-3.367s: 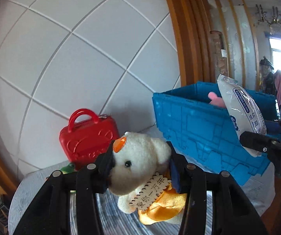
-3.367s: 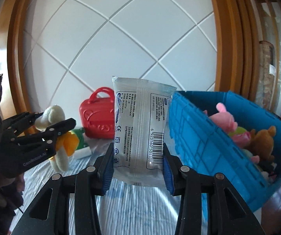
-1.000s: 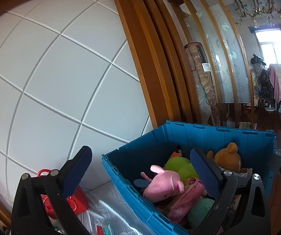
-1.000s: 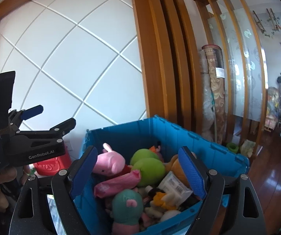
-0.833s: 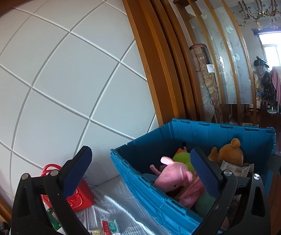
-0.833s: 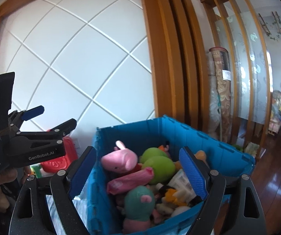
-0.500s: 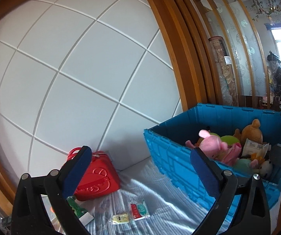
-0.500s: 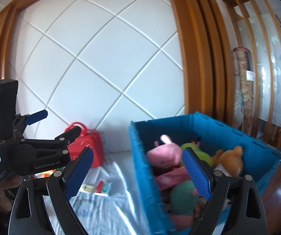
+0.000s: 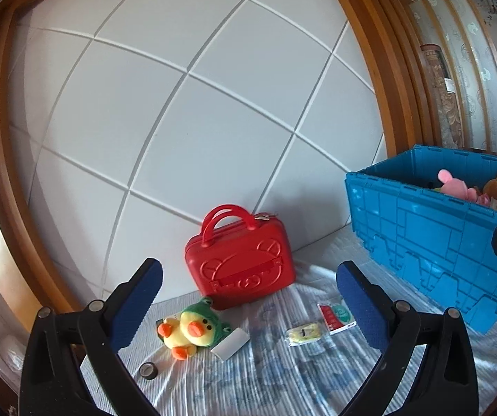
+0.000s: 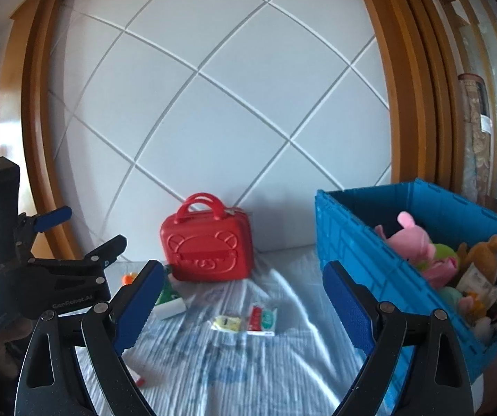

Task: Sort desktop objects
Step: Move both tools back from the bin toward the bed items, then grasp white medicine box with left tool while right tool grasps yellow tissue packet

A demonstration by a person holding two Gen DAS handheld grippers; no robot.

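Observation:
Both grippers are open and empty above the cloth-covered table. My left gripper [image 9: 248, 298] faces a red toy suitcase [image 9: 239, 265], a yellow duck plush in a green hood [image 9: 187, 327], a white block [image 9: 230, 343], a yellow packet [image 9: 303, 331], a red-green packet [image 9: 335, 313] and a small black tape roll [image 9: 148, 370]. My right gripper [image 10: 243, 296] faces the suitcase [image 10: 206, 242] and both packets [image 10: 226, 322] [image 10: 262, 319]. The blue crate [image 10: 349, 242] of plush toys stands at the right, also in the left wrist view [image 9: 421, 239].
A white quilted wall panel [image 9: 196, 121] with a wooden frame rises right behind the table. The left gripper's body [image 10: 40, 277] shows at the left of the right wrist view. A wooden screen and a room lie beyond the crate.
Both grippers have swung left, away from over the crate, back toward the table. 3.4 s ago the left held a white bear plush and the right a clear pouch; both are now empty.

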